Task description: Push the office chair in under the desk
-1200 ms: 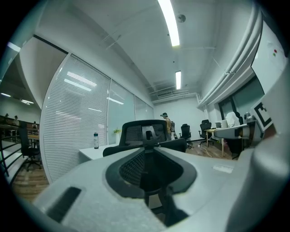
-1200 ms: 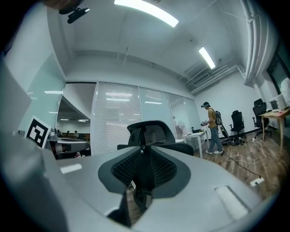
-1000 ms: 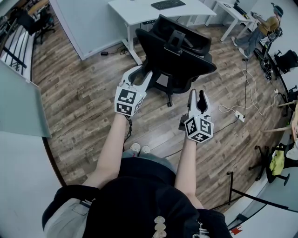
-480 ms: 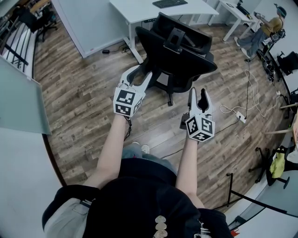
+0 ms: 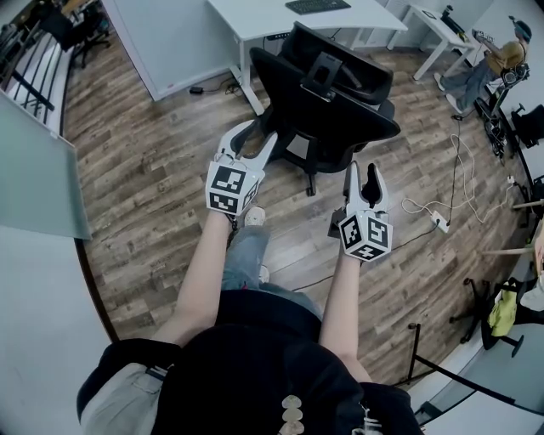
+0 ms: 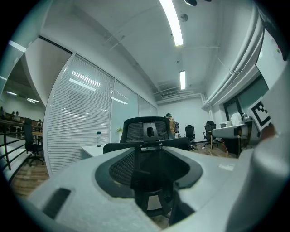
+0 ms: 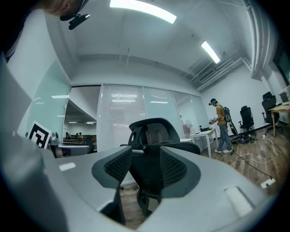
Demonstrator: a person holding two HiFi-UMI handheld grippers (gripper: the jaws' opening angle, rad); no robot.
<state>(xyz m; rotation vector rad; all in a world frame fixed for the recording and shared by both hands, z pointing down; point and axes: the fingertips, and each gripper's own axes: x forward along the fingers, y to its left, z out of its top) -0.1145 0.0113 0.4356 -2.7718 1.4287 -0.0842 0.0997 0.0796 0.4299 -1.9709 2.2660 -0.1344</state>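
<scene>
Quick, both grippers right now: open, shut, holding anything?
Left gripper: open, fingers just opened wider, nothing between them.
Right gripper: open, fingers just opened wider, nothing between them.

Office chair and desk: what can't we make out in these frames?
office chair seat and wheels: head view, mostly hidden under its own backrest.
desk far side: head view, cut off by the top edge.
keyboard: head view, cut by the top edge.
bottle: left gripper view, too small to read.
</scene>
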